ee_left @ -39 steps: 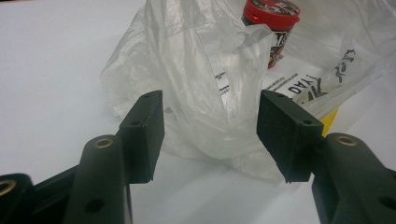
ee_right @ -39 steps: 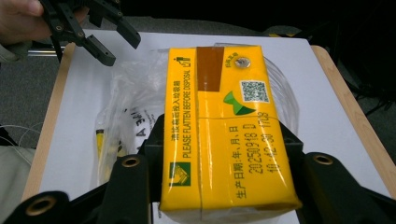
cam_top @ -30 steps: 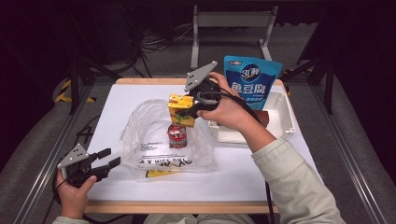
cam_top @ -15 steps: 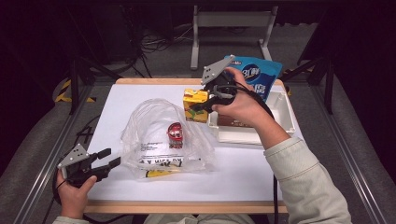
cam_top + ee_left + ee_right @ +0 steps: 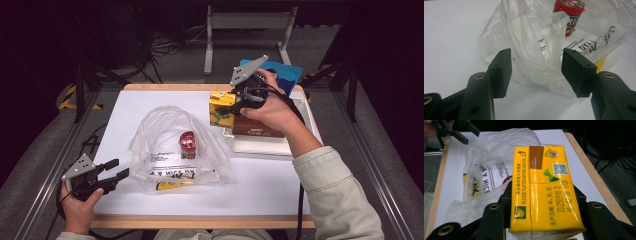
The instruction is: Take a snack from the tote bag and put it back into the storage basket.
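Our right gripper (image 5: 231, 106) clamps the yellow rectangular drink carton (image 5: 221, 107) at centre frame, clear of the crinkled clear plastic bag (image 5: 175, 145); our left gripper (image 5: 119, 170) waits open.

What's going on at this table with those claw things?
A person works a hand-held gripper in each hand. The right gripper is clamped on a yellow drink carton, holding it by the white tray at the table's far right. The left gripper sits open at the near left, facing a clear plastic bag with a small red-lidded jar in it.
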Motion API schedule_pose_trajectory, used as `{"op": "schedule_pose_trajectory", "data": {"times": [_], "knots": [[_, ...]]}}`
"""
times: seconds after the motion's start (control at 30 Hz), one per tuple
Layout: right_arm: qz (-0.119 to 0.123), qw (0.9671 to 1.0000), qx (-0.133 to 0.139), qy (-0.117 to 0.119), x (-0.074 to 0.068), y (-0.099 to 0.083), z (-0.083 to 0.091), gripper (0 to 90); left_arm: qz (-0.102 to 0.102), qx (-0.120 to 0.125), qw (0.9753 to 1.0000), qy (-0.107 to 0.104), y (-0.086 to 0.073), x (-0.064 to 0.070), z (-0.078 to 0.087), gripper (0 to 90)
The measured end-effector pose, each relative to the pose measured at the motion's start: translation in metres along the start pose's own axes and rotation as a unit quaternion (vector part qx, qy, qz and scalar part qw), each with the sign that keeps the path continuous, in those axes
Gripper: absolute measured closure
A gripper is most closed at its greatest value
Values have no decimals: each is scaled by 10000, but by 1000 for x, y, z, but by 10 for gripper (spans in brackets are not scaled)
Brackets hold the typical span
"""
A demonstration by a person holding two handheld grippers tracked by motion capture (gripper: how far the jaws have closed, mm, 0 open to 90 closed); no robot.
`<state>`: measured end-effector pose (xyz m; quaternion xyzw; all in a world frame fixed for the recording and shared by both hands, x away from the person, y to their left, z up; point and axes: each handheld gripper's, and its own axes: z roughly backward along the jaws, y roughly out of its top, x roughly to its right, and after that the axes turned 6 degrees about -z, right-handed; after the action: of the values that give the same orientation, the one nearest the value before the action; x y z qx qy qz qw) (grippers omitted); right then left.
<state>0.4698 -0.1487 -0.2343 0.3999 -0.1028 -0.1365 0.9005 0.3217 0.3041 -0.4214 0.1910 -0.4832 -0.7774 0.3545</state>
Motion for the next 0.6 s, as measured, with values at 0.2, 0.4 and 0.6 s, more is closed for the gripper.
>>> {"op": "schedule_pose_trajectory", "data": {"times": [0.2, 0.4, 0.6], "knots": [[-45, 9999, -41, -134, 9, -8, 6, 546, 6, 7, 10000, 12, 0, 0, 0, 424], [-144, 9995, -173, -223, 18, -19, 12, 546, -3, -11, 10000, 4, 0, 0, 0, 424], [-216, 9992, -196, -273, 26, -28, 16, 546, -12, -15, 10000, 3, 0, 0, 0, 424]]}}
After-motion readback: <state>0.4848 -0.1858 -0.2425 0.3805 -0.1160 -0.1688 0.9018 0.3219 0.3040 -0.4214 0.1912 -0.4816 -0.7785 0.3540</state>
